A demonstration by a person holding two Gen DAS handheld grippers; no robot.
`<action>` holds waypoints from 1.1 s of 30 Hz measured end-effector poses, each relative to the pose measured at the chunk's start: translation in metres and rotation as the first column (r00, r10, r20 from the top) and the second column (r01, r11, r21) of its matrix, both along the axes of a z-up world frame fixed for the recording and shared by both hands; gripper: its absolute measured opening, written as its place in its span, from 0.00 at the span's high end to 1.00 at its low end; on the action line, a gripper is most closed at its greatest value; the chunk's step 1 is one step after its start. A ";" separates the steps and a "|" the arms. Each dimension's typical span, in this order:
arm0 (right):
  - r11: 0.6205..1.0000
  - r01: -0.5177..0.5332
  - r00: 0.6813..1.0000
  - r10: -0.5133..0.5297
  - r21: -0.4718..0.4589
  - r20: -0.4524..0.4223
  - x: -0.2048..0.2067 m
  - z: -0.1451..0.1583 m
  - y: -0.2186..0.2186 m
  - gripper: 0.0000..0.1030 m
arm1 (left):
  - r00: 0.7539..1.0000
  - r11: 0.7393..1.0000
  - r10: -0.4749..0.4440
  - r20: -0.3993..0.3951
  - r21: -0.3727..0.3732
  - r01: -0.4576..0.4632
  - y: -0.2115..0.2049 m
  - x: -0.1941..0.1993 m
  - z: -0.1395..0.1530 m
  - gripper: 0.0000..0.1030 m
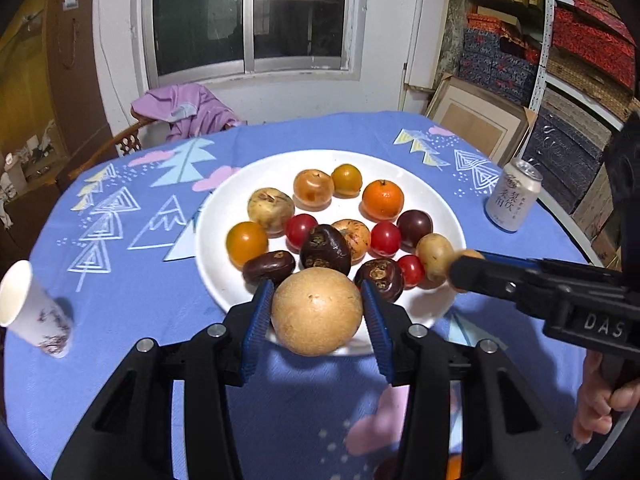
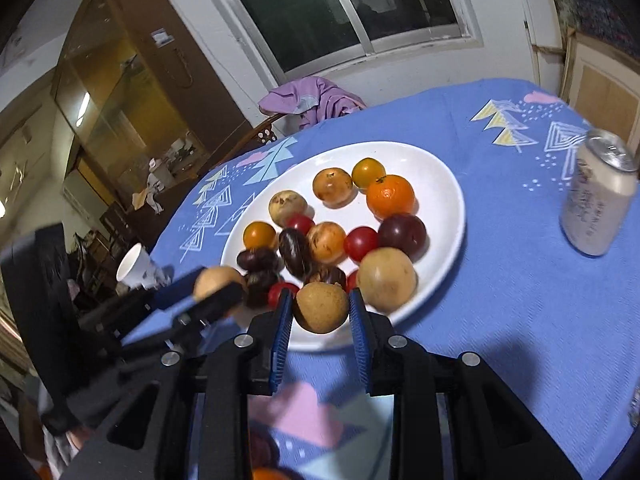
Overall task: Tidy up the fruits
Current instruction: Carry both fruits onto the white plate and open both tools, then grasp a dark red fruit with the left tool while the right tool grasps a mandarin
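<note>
Tan round fruit (image 1: 316,312) in the left hand-held gripper (image 1: 316,312), blue pads clamped on its two sides at the widest part, held at the near rim of the white plate (image 1: 224,280). We judge it firm-skinned, light, round enough to roll or slip; a hold across the middle suits it.

The right hand-held gripper (image 2: 320,308) grips a smaller tan fruit (image 2: 320,307) the same way, just right of the first. Both sit between the pads, in front of the fingers.

The remaining fruits (image 1: 340,216) lie heaped on the plate, mid-bench (image 1: 120,312); the small red ones look soft, bruisable.
</note>
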State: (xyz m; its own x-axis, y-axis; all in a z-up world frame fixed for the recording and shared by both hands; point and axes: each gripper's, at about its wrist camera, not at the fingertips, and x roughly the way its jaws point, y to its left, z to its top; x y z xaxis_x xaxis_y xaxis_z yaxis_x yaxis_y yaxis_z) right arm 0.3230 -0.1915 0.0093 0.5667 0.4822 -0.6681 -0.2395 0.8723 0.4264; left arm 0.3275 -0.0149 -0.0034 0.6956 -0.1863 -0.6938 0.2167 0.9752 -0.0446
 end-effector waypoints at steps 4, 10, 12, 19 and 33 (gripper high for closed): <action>0.996 0.010 0.999 -0.007 0.089 -0.033 0.011 -0.005 -0.005 0.61 | 1.000 1.000 0.003 0.013 0.010 -0.003 -0.004 0.008 -0.006 0.38; 0.996 0.009 1.000 -0.007 0.093 -0.022 -0.009 0.000 -0.014 0.61 | 0.998 0.998 0.029 0.053 -0.050 -0.027 0.012 -0.014 0.006 0.33; 0.996 0.003 1.000 -0.002 0.091 -0.012 -0.023 0.003 -0.015 0.61 | 0.998 0.998 0.033 0.057 -0.053 -0.030 0.018 -0.028 0.008 0.33; 0.998 -0.047 0.998 0.046 0.036 0.048 -0.098 0.001 -0.019 0.55 | 0.999 0.999 0.033 0.032 -0.013 -0.033 0.027 -0.086 -0.011 0.26; 0.939 -0.225 0.963 0.255 -0.259 0.090 -0.158 -0.031 0.040 0.33 | 0.998 0.997 0.050 0.047 0.051 -0.053 0.021 -0.117 -0.024 0.18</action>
State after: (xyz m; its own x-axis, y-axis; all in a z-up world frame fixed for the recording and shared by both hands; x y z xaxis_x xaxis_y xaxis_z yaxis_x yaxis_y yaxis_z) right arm 0.1649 -0.1511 -0.0213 0.5376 0.4442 -0.7167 -0.4909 0.8560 0.1622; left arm 0.2103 0.0056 -0.0275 0.7345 -0.1140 -0.6690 0.1668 0.9859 0.0151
